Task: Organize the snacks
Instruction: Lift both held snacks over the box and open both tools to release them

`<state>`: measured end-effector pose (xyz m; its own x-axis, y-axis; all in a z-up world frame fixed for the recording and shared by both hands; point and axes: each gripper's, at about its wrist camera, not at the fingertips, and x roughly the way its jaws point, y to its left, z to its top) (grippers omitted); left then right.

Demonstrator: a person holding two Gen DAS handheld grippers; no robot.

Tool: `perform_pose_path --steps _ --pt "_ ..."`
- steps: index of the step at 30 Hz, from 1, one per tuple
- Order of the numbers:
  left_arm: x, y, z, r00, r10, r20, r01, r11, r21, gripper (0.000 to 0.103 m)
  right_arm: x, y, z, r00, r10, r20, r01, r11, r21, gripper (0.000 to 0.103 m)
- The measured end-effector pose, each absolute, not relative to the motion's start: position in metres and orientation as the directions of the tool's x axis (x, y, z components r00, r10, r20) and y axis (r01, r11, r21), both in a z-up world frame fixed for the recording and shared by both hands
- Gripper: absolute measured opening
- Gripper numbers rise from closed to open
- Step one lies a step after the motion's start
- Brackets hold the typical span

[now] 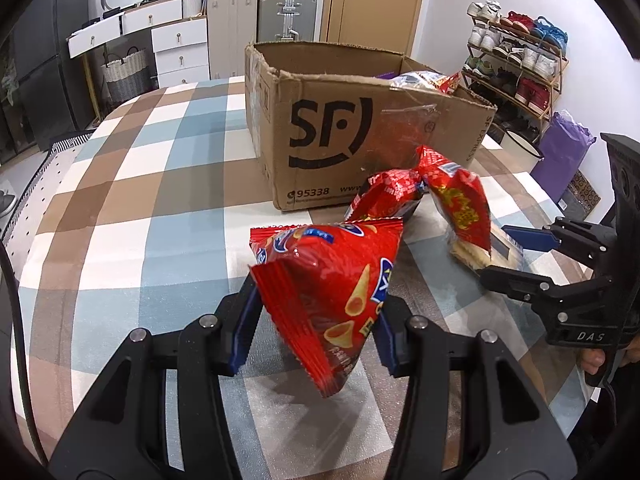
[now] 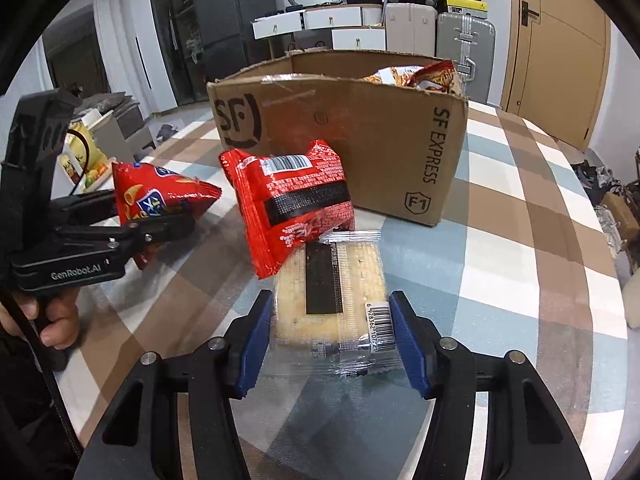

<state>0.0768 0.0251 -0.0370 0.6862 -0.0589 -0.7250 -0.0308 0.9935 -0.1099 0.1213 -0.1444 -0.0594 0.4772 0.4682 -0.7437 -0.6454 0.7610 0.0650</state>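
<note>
My left gripper (image 1: 316, 332) is shut on a red bag of cone-shaped corn snacks (image 1: 336, 280), held tilted above the checked tablecloth; the right wrist view shows that same bag (image 2: 160, 196) and gripper (image 2: 160, 212) at the left. My right gripper (image 2: 330, 332) has its blue pads pressed on both sides of a clear packet of crackers (image 2: 332, 292), low over the table. A red snack packet with a barcode (image 2: 292, 200) leans on the crackers' far end. Behind them stands an open cardboard SF box (image 2: 360, 140) with snack bags (image 2: 416, 76) inside.
The table (image 1: 140, 200) carries a brown, blue and white checked cloth. A shoe rack (image 1: 516, 64) and a purple bag (image 1: 560, 152) stand to the right beyond the table. White drawers (image 1: 176, 40) and suitcases (image 1: 286, 12) line the far wall.
</note>
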Motion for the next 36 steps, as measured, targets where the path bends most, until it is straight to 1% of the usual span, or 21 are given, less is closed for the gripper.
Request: perform_pose_path --steps 10,14,22,36 --pt "0.072 0.031 -0.027 0.705 -0.071 -0.705 -0.039 0.99 -0.139 0.047 0.111 -0.147 -0.041 0.509 0.499 -0.702 -0.656 0.753 0.059 0.058" --pt "0.07 0.031 -0.023 0.714 -0.065 -0.697 -0.04 0.99 -0.133 0.047 0.106 -0.151 -0.032 0.511 0.527 -0.679 -0.663 0.745 0.08 0.058" --pt "0.067 0.027 -0.014 0.731 -0.066 -0.679 -0.035 0.99 -0.134 0.047 0.1 -0.158 -0.008 0.553 0.551 -0.625 -0.659 0.748 0.076 0.058" --pt "0.053 0.021 0.023 0.79 -0.051 -0.611 -0.029 0.992 -0.12 0.047 0.103 -0.178 0.011 0.598 0.572 -0.562 -0.621 0.774 0.127 0.058"
